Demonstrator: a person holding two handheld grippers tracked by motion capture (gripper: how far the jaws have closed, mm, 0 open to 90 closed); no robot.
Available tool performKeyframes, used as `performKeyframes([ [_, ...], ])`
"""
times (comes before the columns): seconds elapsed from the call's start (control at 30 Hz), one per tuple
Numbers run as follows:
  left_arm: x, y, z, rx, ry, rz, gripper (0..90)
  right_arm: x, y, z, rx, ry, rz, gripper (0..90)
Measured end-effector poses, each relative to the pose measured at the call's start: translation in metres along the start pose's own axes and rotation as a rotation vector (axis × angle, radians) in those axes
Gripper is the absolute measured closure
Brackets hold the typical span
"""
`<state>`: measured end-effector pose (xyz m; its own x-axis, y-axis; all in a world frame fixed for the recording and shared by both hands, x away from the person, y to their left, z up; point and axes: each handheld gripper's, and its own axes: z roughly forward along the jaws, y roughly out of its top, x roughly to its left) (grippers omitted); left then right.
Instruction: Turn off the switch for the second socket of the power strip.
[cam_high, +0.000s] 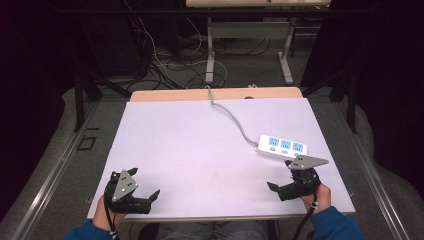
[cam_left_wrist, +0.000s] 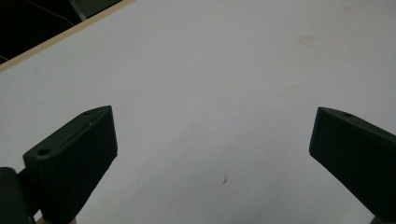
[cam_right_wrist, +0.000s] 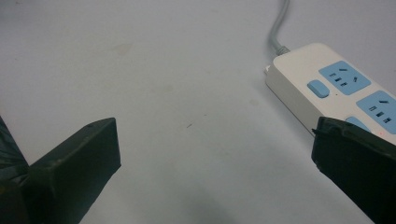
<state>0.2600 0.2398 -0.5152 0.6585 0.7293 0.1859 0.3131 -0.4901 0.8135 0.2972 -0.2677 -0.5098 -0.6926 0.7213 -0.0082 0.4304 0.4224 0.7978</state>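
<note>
You held both the left gripper (cam_high: 146, 184) and right gripper (cam_high: 281, 180) wide open near the table's (cam_high: 200, 145) front edge, a power strip (cam_high: 283, 146) by its right edge.

No text, brand or number can be read anywhere; the power strip (cam_right_wrist: 327, 93) carries only unmarked blue socket faces.

Overhead view; two close table (cam_high: 200, 150) views

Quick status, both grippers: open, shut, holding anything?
Left gripper: open, holding nothing, low over the bare white table.
Right gripper: open, holding nothing, just short of the power strip.
</note>
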Motion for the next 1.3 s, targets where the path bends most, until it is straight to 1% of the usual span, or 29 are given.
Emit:
performKeyframes([
  [0.03, 0.0, 0.0, 0.0, 0.001, 0.0, 0.002, 1.0, -0.001, 0.0, 0.0, 0.004, 0.003, 0.005, 0.8],
  [0.07, 0.0, 0.0, 0.0, 0.003, 0.001, 0.001, 1.0, -0.002, 0.0, 0.001, -0.003, -0.003, -0.001, 0.8],
  [0.1, 0.001, 0.0, 0.0, 0.004, 0.008, 0.01, 1.0, -0.002, 0.001, 0.002, -0.006, -0.008, 0.003, 0.8],
  [0.13, 0.0, 0.0, 0.0, 0.004, 0.001, -0.001, 1.0, -0.004, 0.001, 0.002, 0.0, -0.006, 0.004, 0.9],
  [0.17, 0.0, 0.0, 0.0, 0.004, 0.002, 0.0, 1.0, -0.005, 0.001, 0.004, -0.004, -0.008, -0.002, 0.9],
  [0.2, 0.0, 0.0, 0.0, 0.004, 0.001, 0.0, 1.0, -0.005, 0.002, 0.003, 0.003, -0.007, 0.009, 0.9],
  [0.27, 0.0, 0.0, 0.0, 0.0, 0.0, -0.001, 1.0, -0.008, 0.002, 0.004, 0.004, -0.013, 0.005, 0.9],
  [0.3, 0.001, 0.0, 0.0, 0.001, 0.004, 0.008, 1.0, -0.008, 0.002, 0.004, 0.01, -0.008, 0.014, 1.0],
  [0.33, 0.001, 0.0, 0.0, 0.002, 0.006, 0.01, 1.0, -0.009, 0.002, 0.005, 0.005, -0.016, 0.016, 1.0],
  [0.37, 0.0, 0.0, 0.0, 0.002, 0.0, -0.002, 1.0, -0.01, 0.003, 0.005, 0.009, -0.014, 0.014, 1.1],
  [0.4, 0.0, 0.0, 0.0, 0.003, 0.001, 0.0, 1.0, -0.01, 0.003, 0.006, 0.001, -0.015, 0.019, 1.1],
  [0.43, 0.0, 0.0, 0.0, 0.002, 0.001, 0.0, 1.0, -0.011, 0.003, 0.006, 0.007, -0.015, 0.016, 1.1],
  [0.47, 0.0, 0.0, 0.0, 0.002, 0.001, 0.0, 1.0, -0.012, 0.004, 0.007, 0.003, -0.022, 0.016, 1.1],
  [0.5, 0.0, 0.0, 0.0, 0.002, 0.001, 0.0, 1.0, -0.012, 0.004, 0.007, 0.0, -0.018, 0.016, 1.1],
  [0.53, 0.0, 0.0, 0.0, 0.001, 0.0, 0.0, 1.0, -0.013, 0.004, 0.008, 0.0, -0.021, 0.007, 1.2],
  [0.57, 0.0, 0.0, 0.0, 0.003, 0.002, 0.001, 1.0, -0.013, 0.005, 0.008, 0.005, -0.025, 0.02, 1.2],
  [0.67, 0.0, 0.0, 0.0, 0.003, 0.003, 0.0, 1.0, -0.015, 0.006, 0.009, 0.013, -0.022, 0.022, 1.2],
  [0.7, 0.0, 0.0, 0.0, 0.003, 0.003, -0.001, 1.0, -0.016, 0.006, 0.01, 0.007, -0.037, 0.018, 1.2],
  [0.73, 0.0, 0.0, -0.001, 0.004, 0.002, -0.002, 1.0, -0.017, 0.007, 0.01, 0.005, -0.027, 0.019, 1.4],
  [0.8, -0.001, 0.0, -0.001, 0.003, 0.002, -0.002, 1.0, -0.018, 0.008, 0.011, 0.01, -0.032, 0.016, 1.4],
  [0.9, -0.001, 0.0, -0.001, 0.004, 0.002, -0.001, 1.0, -0.021, 0.01, 0.012, 0.005, -0.041, 0.017, 1.4],
  [0.93, -0.001, 0.0, -0.001, 0.004, 0.003, -0.001, 1.0, -0.022, 0.01, 0.012, 0.014, -0.033, 0.024, 1.4],
  [0.97, 0.0, 0.0, -0.001, 0.004, 0.002, 0.003, 1.0, -0.024, 0.011, 0.014, 0.007, -0.04, 0.023, 1.4],
  [1.07, 0.0, 0.0, -0.001, 0.004, 0.001, 0.004, 1.0, -0.026, 0.012, 0.014, 0.007, -0.045, 0.026, 1.5],
  [1.1, 0.0, 0.0, -0.001, 0.005, 0.001, 0.004, 1.0, -0.027, 0.013, 0.014, 0.016, -0.044, 0.032, 1.4],
  [1.17, 0.0, 0.0, -0.001, 0.006, 0.003, 0.001, 1.0, -0.029, 0.013, 0.016, 0.006, -0.047, 0.033, 1.5],
  [1.2, 0.0, 0.0, -0.001, 0.006, 0.002, 0.001, 1.0, -0.03, 0.014, 0.015, 0.013, -0.048, 0.032, 1.5],
  [1.3, 0.0, 0.0, -0.001, 0.007, 0.004, 0.01, 1.0, -0.033, 0.016, 0.016, 0.005, -0.06, 0.035, 1.5],
])
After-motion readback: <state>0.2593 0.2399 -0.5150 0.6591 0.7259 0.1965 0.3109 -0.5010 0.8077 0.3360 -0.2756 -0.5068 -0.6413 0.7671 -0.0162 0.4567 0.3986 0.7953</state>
